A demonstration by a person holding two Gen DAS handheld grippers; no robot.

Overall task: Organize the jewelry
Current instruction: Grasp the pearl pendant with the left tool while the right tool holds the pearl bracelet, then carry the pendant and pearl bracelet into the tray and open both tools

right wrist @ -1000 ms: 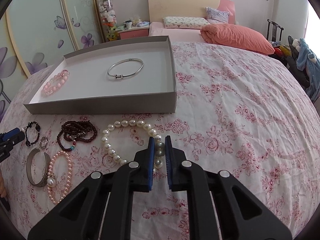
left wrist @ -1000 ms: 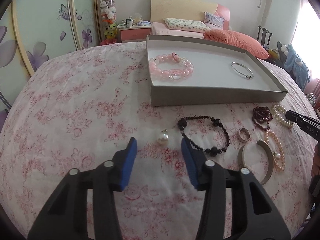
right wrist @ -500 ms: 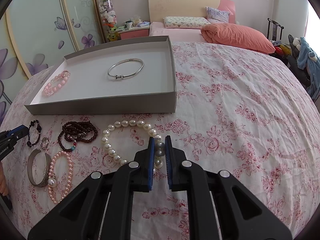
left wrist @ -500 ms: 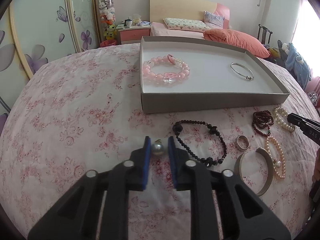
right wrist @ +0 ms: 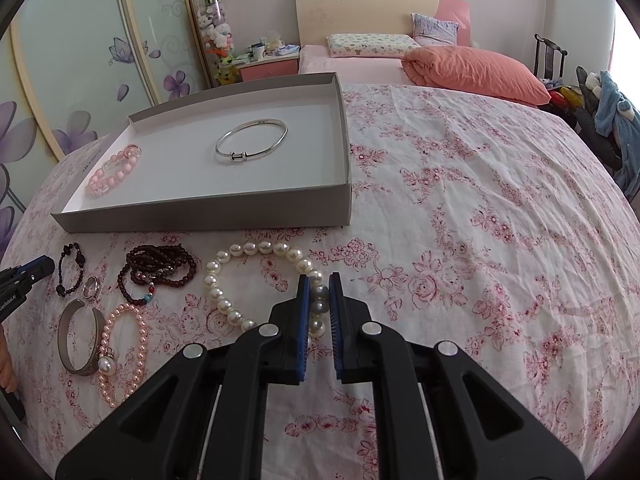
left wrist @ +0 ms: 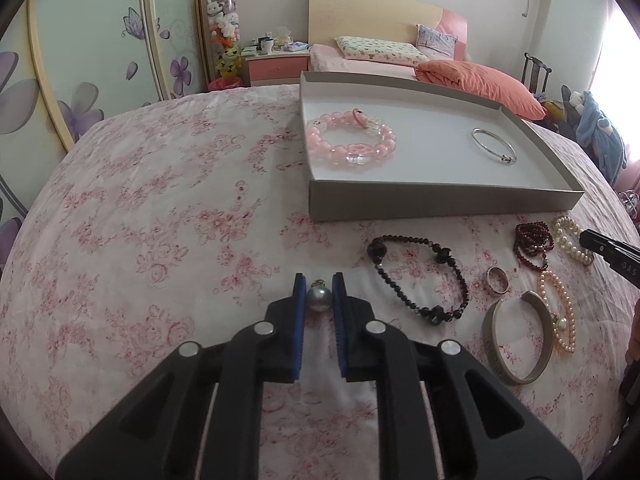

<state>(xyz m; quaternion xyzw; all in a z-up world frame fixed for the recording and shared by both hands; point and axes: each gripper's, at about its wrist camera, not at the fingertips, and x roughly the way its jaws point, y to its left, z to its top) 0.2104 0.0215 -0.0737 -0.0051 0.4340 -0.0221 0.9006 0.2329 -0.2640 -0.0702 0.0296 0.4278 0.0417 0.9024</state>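
My left gripper (left wrist: 319, 286) is shut on a single pearl pendant (left wrist: 318, 299), held at the bedcover. My right gripper (right wrist: 319, 294) is shut on the near side of a white pearl bracelet (right wrist: 224, 304) lying on the cover. A grey tray (left wrist: 420, 202) holds a pink bead bracelet (left wrist: 351, 143) and a thin silver bangle (left wrist: 493, 146); the tray also shows in the right wrist view (right wrist: 200, 214). In front of the tray lie a black bead bracelet (left wrist: 420, 276), a ring (left wrist: 497, 280), a silver cuff (left wrist: 516, 336), a dark red bead strand (right wrist: 158, 270) and a pink pearl bracelet (right wrist: 120, 354).
All this lies on a pink floral bedcover (right wrist: 460, 240). Behind it are a bed with an orange quilt (right wrist: 476, 74), a pink nightstand (left wrist: 276, 66) and wardrobe doors with flowers (left wrist: 80, 60). The cover stretches wide to the right of the tray.
My left gripper closed on the pearl pendant and swung left, so the tray now sits further right in its view. My right gripper stayed shut on the white pearl bracelet.
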